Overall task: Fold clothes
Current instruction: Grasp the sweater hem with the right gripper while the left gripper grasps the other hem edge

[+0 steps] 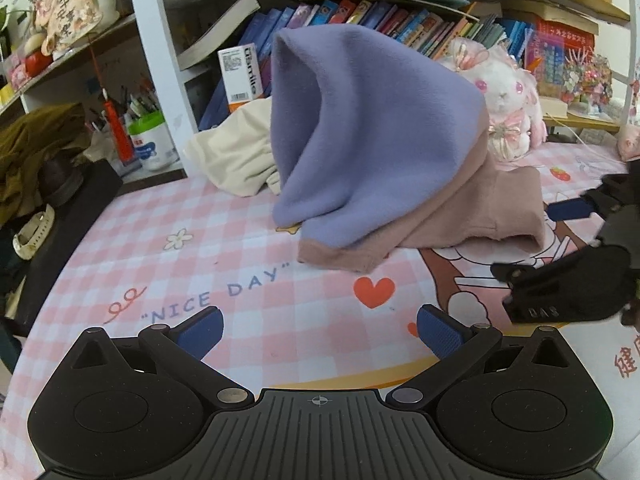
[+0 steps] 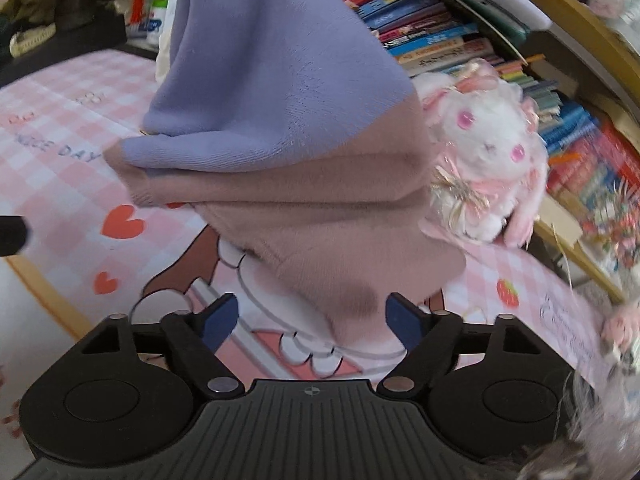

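Overall, pink checked tablecloth (image 1: 248, 240) printed "NICE DAY", covering the work surface, cut off at the lower edges by both gripper bodies. Bookshelf (image 1: 400, 12) behind, packed with upright books; titles too small to read. Lavender and dusty-pink garment (image 1: 372, 140) standing in a raised peak on the cloth at centre, lower pink hem resting on the surface; upper end cut off by the frame top in the right wrist view, so means of support not determined. Cream garment (image 1: 236, 152) heaped behind it, partly hidden by the lavender fold. Olive-brown cloth (image 1: 36, 148) at far left, edges lost in lens distortion. White plush rabbit (image 1: 508, 108) seated against the shelf, just beside the garment. White tub (image 1: 154, 144) at left, holding pens and pencils; label illegible. Left gripper (image 1: 320, 334) low over bare tablecloth, blue pads (image 1: 204, 330) spread wide, holding nothing. Right gripper (image 2: 310, 318) with fingers spread, pink cuff of the garment blurred between them, apparently not pinched; contact with the pads hard to confirm.
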Demonstrator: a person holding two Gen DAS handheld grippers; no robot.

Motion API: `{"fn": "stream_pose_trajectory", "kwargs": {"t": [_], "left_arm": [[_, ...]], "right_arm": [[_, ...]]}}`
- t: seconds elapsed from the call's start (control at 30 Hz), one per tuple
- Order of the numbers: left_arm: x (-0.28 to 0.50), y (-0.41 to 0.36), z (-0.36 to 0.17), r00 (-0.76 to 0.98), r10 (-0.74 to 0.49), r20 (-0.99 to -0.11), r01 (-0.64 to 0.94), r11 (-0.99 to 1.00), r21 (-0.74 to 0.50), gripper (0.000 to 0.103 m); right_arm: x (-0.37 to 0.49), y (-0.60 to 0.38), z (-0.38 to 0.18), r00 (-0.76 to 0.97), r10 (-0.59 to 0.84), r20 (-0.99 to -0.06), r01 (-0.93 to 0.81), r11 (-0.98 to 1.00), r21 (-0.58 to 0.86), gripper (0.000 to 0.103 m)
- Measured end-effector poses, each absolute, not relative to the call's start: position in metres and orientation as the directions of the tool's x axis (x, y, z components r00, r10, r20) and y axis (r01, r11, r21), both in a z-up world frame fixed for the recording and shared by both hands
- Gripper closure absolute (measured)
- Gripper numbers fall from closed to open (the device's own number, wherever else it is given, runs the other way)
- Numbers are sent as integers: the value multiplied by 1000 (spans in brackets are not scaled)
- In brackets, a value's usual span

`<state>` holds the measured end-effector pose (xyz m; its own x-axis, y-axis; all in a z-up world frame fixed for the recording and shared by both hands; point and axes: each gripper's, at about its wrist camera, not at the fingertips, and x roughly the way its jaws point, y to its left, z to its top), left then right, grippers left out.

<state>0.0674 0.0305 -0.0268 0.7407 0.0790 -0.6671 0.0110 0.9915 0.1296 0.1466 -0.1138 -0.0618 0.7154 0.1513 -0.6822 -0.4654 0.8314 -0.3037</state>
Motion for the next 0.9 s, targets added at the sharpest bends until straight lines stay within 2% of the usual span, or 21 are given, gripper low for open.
{"fn": "stream_pose_trajectory", "kwargs": {"t": [0.13,0.23,0.3,0.37,0.43,0.6,0.7,0.9], "left_arm": [[64,35,-26,740,80,-667,2,993,122,0],[58,34,-27,752,79,-654,19,990,141,0],[54,33,-28,757,66,-650,37,989,144,0],[50,33,-28,763,48,-645,52,989,135,0],[46,34,-26,774,38,-632,60,989,132,0],[26,41,-22,838,-41,-544,126,985,120,0],[16,42,-24,847,-70,-527,171,975,145,0],[-3,30,-41,851,-74,-520,266,914,306,0]], "right_arm": [[162,-107,-70,738,109,-666,-460,804,-377,49],[173,-104,-75,750,104,-653,-470,779,-415,57],[179,-101,-77,752,101,-651,-479,762,-435,69],[182,-100,-76,748,110,-655,-490,757,-432,87],[181,-102,-70,736,133,-664,-500,767,-401,94],[152,-126,-20,690,317,-651,-551,813,-188,98],[125,-146,7,674,400,-621,-563,823,-81,98],[89,-176,63,751,424,-506,-519,853,-56,98]]}}
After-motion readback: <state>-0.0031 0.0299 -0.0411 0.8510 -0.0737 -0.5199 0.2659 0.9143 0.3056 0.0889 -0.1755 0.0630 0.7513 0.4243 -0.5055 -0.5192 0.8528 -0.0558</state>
